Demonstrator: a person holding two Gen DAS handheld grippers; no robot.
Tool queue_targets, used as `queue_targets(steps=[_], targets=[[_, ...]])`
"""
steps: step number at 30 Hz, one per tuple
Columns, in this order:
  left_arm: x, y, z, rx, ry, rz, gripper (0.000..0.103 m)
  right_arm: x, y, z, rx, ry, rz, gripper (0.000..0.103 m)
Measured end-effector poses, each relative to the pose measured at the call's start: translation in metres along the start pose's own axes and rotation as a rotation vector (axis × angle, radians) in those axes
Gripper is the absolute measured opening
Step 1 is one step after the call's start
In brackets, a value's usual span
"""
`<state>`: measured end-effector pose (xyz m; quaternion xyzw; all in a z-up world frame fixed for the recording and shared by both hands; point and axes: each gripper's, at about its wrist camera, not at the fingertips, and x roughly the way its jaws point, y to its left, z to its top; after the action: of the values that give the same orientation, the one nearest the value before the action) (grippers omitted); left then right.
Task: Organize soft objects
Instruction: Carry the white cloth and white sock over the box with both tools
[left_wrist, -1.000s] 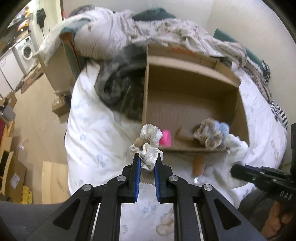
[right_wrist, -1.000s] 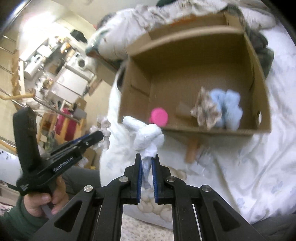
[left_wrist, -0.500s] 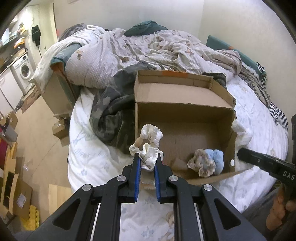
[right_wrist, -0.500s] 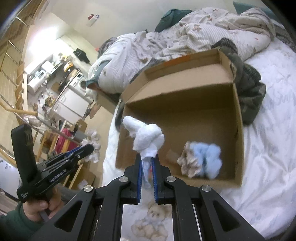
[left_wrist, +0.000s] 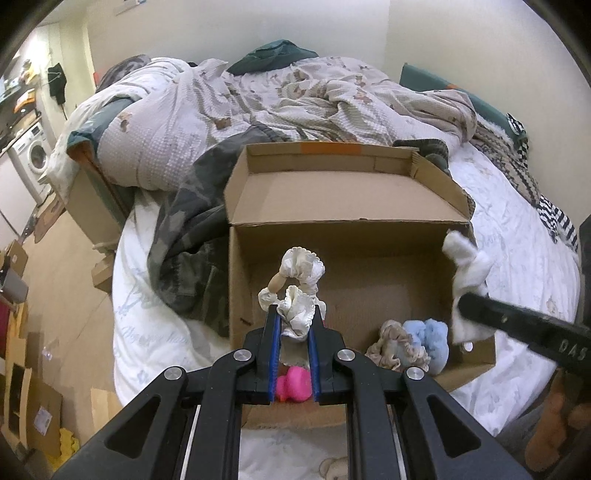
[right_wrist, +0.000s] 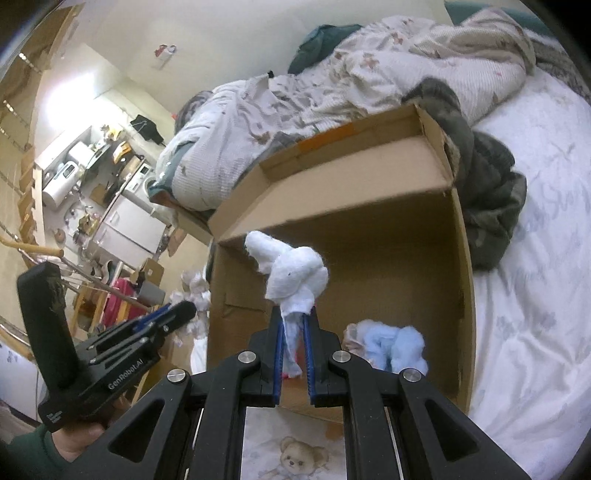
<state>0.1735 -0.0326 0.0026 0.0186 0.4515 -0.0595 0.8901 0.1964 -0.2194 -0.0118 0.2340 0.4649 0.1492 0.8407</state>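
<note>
The right gripper's black arm (left_wrist: 517, 325) reads "DAS" in white along its side, and the left gripper's body (right_wrist: 122, 354) carries "GenRobot.AI". No other writing can be read.

The cardboard box (left_wrist: 347, 199) lies open on the bed (left_wrist: 517, 258), its lid flap standing up at the far side. The left gripper (left_wrist: 293, 325) is clamped on a cream frilly scrunchie (left_wrist: 299, 284), held above the box's near left part. The right gripper (right_wrist: 293, 328) is clamped on a white fluffy cloth (right_wrist: 291, 273), held above the box's near edge; in the left wrist view that cloth sits at the box's right wall. Inside the box, near its front wall, lie a pink thing (left_wrist: 293, 384), a beige scrunchie (left_wrist: 391, 343) and a light blue fluffy piece (left_wrist: 428, 336), the last two touching.

A second ago both grippers hung short of the box's front edge; now both have moved over its opening, each with the same grip on its item. The things inside the box lie as they did.
</note>
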Motion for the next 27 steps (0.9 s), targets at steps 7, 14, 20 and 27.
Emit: queue_targets(steps=[7, 14, 20, 27], targets=[[0.028, -0.001, -0.010, 0.001, 0.036, -0.001, 0.012, 0.021, -0.006, -0.006, -0.005, 0.058, -0.028, 0.012], [0.038, 0.002, -0.012, -0.028, 0.058, -0.007, 0.012, 0.035, -0.003, -0.011, -0.032, 0.101, -0.042, 0.012], [0.043, -0.003, -0.012, -0.017, 0.065, -0.004, 0.013, 0.045, -0.003, -0.011, -0.040, 0.123, -0.068, 0.012], [0.051, -0.002, -0.015, -0.036, 0.101, -0.014, 0.013, 0.047, -0.012, -0.007, -0.007, 0.129, -0.088, 0.012]])
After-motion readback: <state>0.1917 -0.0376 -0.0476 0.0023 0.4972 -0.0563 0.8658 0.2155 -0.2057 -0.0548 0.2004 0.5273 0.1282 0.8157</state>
